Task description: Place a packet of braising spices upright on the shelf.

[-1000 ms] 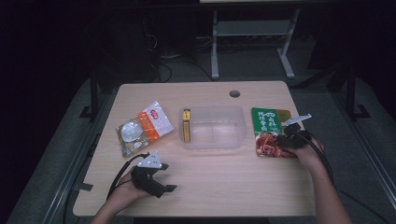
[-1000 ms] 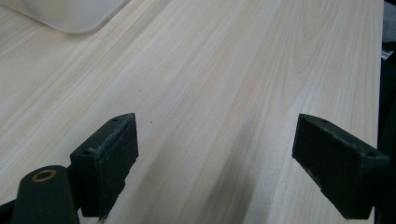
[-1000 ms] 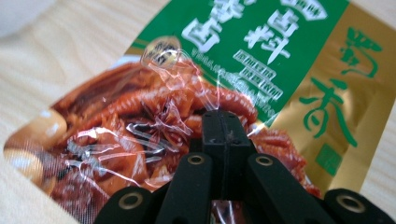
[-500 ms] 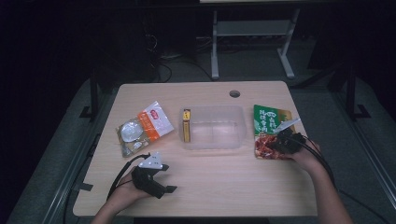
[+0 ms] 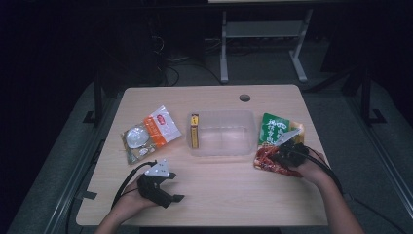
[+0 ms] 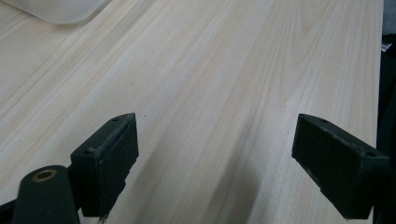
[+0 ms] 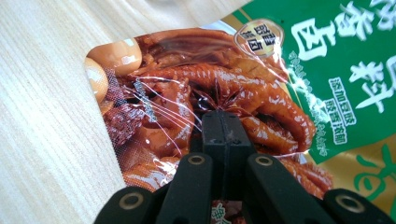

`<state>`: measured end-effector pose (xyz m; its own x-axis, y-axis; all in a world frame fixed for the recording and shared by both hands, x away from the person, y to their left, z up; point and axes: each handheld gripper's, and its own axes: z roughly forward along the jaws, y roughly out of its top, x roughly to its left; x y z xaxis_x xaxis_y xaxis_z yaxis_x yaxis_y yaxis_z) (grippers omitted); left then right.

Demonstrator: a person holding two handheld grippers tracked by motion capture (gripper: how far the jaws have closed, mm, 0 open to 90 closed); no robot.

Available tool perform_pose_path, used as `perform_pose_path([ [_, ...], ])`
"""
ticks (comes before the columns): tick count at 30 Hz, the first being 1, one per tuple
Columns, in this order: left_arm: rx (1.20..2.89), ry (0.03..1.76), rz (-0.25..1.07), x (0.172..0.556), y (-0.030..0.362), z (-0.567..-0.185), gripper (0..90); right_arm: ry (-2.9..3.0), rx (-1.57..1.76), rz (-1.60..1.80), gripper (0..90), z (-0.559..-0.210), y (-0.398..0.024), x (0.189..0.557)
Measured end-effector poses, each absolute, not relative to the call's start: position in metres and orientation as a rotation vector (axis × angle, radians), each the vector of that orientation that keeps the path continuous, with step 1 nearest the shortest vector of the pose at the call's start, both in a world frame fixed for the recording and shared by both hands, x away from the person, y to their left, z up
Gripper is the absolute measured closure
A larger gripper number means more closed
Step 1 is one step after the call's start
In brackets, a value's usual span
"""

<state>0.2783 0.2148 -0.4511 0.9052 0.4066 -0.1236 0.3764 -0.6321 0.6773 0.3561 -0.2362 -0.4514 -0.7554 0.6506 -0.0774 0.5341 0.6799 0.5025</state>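
The glossy green-and-red food pouch (image 5: 273, 144), printed with braised chicken feet and white characters, lies flat on the table near its right edge, just beside the clear plastic tub, its near end seemingly slightly lifted.

Glossy green-and-red food pouch (image 7: 261, 93): large white Chinese print on the green panel, reads roughly 香卤 and 料; smaller white lines beneath too fine to read. Round gold badge near the top, characters illegible.
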Motion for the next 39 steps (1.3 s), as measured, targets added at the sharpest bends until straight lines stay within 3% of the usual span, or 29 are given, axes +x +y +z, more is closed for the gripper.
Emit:
perform_pose_path([
  [6, 2.316, 0.557, 0.052, 0.280, 0.216, -0.451, 14.1, 2.550, 0.998, 0.710, 90.0, -0.445, -0.246, 0.377],
  [13, 2.310, 0.569, 0.050, 0.281, 0.216, -0.453, 14.1, 2.353, 1.206, 0.753, 90.0, -0.442, -0.275, 0.429],
  [21, 2.310, 0.562, 0.040, 0.282, 0.213, -0.455, 14.1, 2.272, 1.325, 0.745, 90.0, -0.449, -0.280, 0.469],
  [39, 2.312, 0.562, 0.046, 0.282, 0.213, -0.455, 14.2, 2.279, 1.338, 0.679, 90.0, -0.463, -0.277, 0.487],
])
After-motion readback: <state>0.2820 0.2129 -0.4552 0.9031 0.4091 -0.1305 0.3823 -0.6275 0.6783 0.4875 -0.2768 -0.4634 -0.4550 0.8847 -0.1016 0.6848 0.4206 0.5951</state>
